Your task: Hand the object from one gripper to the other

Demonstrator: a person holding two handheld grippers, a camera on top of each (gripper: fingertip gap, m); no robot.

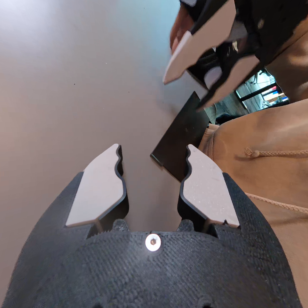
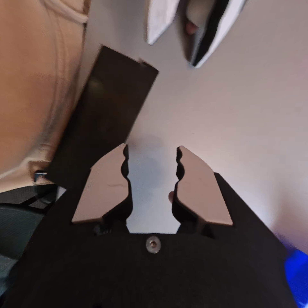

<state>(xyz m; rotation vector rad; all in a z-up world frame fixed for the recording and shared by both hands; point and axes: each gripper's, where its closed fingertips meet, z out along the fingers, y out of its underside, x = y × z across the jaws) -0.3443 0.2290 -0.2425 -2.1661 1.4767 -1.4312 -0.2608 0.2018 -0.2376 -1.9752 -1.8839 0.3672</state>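
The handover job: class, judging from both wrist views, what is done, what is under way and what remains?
Done: nothing visible, since neither gripper holds an object. In hand: the left gripper and right gripper are both open and empty above the pale table, near a flat black box. Left: pick something up, pass it across and release. Whether the box is the object, I cannot tell.

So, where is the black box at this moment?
The black box lies on the table at its edge, next to the person's tan hoodie. In the left wrist view it is just right of the open left gripper, in neither gripper.
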